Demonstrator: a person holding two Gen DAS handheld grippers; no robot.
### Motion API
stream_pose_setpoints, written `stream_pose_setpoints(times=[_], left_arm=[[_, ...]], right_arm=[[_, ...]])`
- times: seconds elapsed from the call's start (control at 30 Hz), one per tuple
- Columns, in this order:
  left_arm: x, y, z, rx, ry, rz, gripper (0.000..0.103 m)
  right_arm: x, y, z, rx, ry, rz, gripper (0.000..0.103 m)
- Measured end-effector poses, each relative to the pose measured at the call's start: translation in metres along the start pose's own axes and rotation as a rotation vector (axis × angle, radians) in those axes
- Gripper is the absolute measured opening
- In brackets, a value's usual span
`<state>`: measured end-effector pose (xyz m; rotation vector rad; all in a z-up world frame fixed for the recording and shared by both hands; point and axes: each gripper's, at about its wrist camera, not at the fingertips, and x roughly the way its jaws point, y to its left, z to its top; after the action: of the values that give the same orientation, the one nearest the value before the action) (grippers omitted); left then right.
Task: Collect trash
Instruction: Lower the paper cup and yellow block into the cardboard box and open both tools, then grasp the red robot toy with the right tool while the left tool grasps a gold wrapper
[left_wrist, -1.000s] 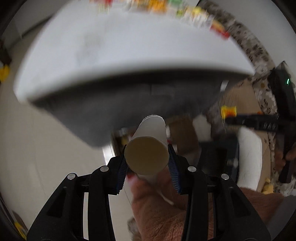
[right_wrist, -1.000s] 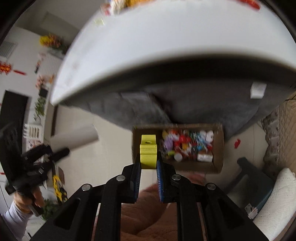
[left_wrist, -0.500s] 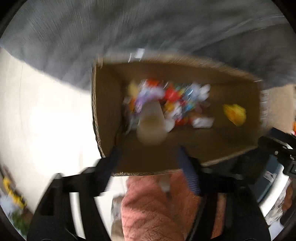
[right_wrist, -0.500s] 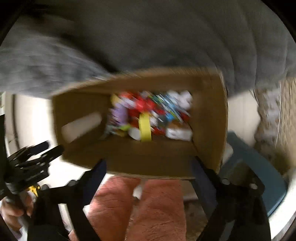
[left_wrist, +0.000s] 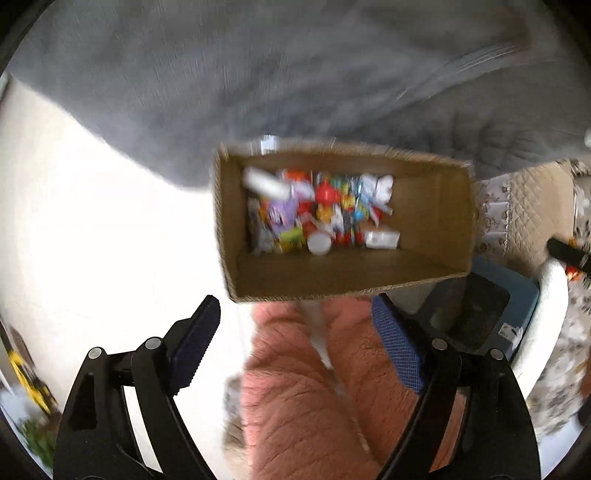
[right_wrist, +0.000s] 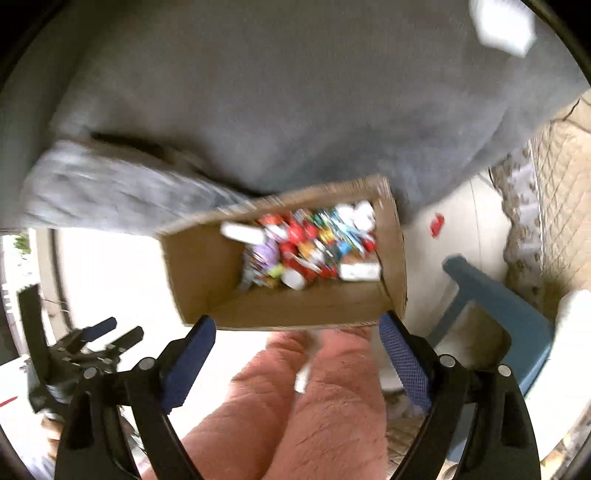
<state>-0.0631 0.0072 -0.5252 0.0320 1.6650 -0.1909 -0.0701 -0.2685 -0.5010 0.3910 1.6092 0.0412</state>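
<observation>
While both grippers are hanging wide apart and empty, left gripper (left_wrist: 295, 325) and right gripper (right_wrist: 297, 341), the trash (left_wrist: 321, 212) is lying heaped inside the cardboard box (left_wrist: 436, 206) below them.

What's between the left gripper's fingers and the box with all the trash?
In the left wrist view, the person's pink-clad knees fill the stretch between the open left gripper and the cardboard box.

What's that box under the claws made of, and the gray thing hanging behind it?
The box looks like plain brown corrugated cardboard: matte, unprinted walls with raw, slightly ragged cut edges at the rim. The gray thing behind it appears to be soft cloth, perhaps a fleece-like cover: it drapes in folds and has a dull, fuzzy surface. Blur leaves the exact fabric open.
</observation>
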Motion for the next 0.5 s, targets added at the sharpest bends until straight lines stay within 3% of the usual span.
stream_pose_setpoints(times=[0.07, 0.17, 0.27, 0.33, 0.5], left_arm=[[-0.046, -0.008, -0.006, 0.042, -0.110, 0.064, 0.082], [-0.102, -0.016, -0.011, 0.046, -0.250, 0.092, 0.082], [-0.139, -0.020, -0.011, 0.010, -0.326, 0.064, 0.082], [-0.159, -0.021, -0.012, -0.020, -0.354, 0.016, 0.082], [-0.185, -0.029, -0.018, -0.049, -0.393, -0.004, 0.082]], right_arm=[[-0.046, 0.010, 0.001, -0.029, -0.069, 0.050, 0.088], [-0.135, 0.028, 0.014, -0.126, -0.284, 0.082, 0.090], [-0.194, 0.030, 0.045, -0.166, -0.491, 0.002, 0.097], [-0.223, 0.022, 0.088, -0.184, -0.611, -0.096, 0.097], [-0.233, -0.017, 0.201, -0.125, -0.604, -0.210, 0.097]])
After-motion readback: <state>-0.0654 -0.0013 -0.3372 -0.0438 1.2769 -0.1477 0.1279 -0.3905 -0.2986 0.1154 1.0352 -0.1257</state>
